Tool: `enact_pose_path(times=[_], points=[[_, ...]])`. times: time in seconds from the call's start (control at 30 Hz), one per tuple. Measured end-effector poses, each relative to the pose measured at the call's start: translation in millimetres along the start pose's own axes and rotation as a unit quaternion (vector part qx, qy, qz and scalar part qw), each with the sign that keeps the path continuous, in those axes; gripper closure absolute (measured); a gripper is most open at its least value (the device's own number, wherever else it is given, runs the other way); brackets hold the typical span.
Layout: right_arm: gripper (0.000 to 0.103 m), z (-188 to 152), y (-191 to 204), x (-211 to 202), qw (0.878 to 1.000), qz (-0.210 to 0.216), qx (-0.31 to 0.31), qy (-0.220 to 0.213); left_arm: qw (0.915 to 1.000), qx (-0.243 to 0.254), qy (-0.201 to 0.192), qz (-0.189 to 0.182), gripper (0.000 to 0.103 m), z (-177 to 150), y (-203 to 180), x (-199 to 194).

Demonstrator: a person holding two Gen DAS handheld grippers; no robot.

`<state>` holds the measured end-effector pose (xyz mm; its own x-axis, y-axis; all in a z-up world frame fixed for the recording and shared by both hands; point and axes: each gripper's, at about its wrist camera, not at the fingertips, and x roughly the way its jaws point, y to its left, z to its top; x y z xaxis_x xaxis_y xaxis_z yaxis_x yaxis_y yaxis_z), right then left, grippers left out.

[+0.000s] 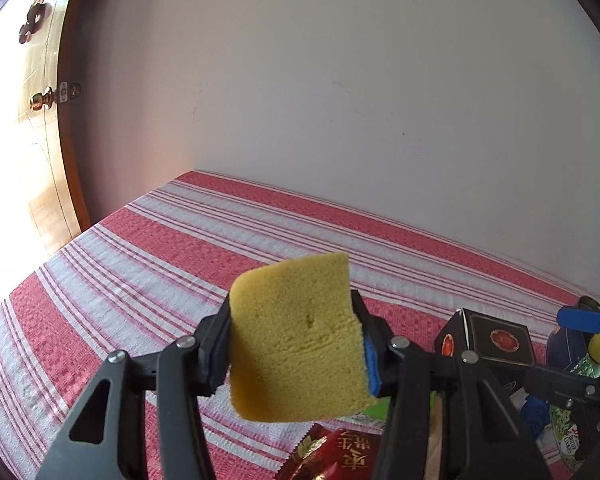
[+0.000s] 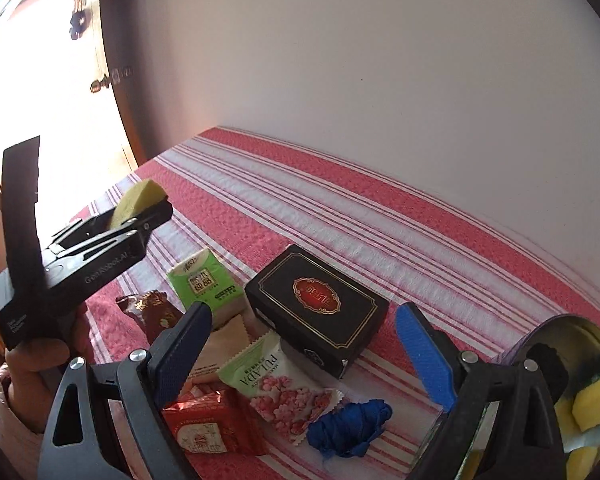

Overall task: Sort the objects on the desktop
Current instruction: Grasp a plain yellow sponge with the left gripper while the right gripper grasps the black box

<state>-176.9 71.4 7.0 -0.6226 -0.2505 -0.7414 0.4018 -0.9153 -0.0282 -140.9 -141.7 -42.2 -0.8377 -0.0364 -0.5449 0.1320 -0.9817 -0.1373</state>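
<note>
The yellow sponge [image 1: 296, 340] sat pinched between the pads of my left gripper [image 1: 296, 344], lifted clear above the red-and-white striped table [image 1: 160, 248] at the lower centre of the left wrist view. That view showed the sponge's broad face; the right wrist view caught it only edge-on at the left of the frame [image 2: 140, 200], along with the hand [image 2: 40, 356] holding that gripper. My right gripper [image 2: 300, 356] was spread wide with nothing between its blue pads. Only its camera laid out the clutter below: a black box with a red emblem [image 2: 320, 304], a green tissue pack [image 2: 204, 280], a pink-flowered snack packet [image 2: 284, 392], a red packet [image 2: 208, 428] and a blue crumpled cloth [image 2: 348, 428]. At the lower right a tin [image 2: 580, 340] lay on its side with more yellow sponges [image 2: 592, 400] inside.
</note>
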Motion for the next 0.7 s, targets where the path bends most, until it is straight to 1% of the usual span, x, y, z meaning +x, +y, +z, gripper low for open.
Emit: enact_pose_path(times=[0.07,0.17,0.23,0.27,0.33,0.43,0.57,0.6,0.63,0.67,0.7], points=[[0.008,7,-4,11,1.000,-0.013,-0.005,0.020,1.0000,0.003,0.002,0.003,0.052,-1,0,3],[0.008,16,-9,32,0.997,0.002,-0.018,0.070,1.0000,-0.001,0.003,0.003,0.052,0,5,7],[0.008,18,-3,43,0.994,0.009,-0.045,0.097,1.0000,-0.005,0.004,0.000,0.052,0,5,4],[0.008,20,-1,48,0.993,0.012,-0.059,0.106,1.0000,-0.007,0.005,-0.001,0.052,0,7,5],[0.008,24,2,57,0.991,0.002,-0.072,0.115,0.9999,-0.008,0.007,-0.001,0.052,0,8,7],[0.008,30,-2,76,0.988,-0.014,-0.063,0.138,0.9999,-0.010,0.009,-0.001,0.052,0,9,8],[0.008,25,-9,97,0.984,-0.031,-0.051,0.167,0.9999,-0.012,0.010,0.000,0.052,0,10,8],[0.014,23,-11,98,0.984,-0.032,-0.043,0.170,0.9999,-0.012,0.010,-0.002,0.052,0,10,8],[0.024,22,-13,98,0.985,-0.024,-0.031,0.169,0.9999,-0.012,0.011,-0.002,0.052,-1,9,8],[0.041,21,-16,96,0.986,-0.008,-0.013,0.166,0.9999,-0.011,0.011,-0.002,0.052,-1,8,7],[0.044,20,-19,93,0.986,0.003,0.004,0.164,0.9999,-0.010,0.011,-0.002,0.052,-1,7,7]])
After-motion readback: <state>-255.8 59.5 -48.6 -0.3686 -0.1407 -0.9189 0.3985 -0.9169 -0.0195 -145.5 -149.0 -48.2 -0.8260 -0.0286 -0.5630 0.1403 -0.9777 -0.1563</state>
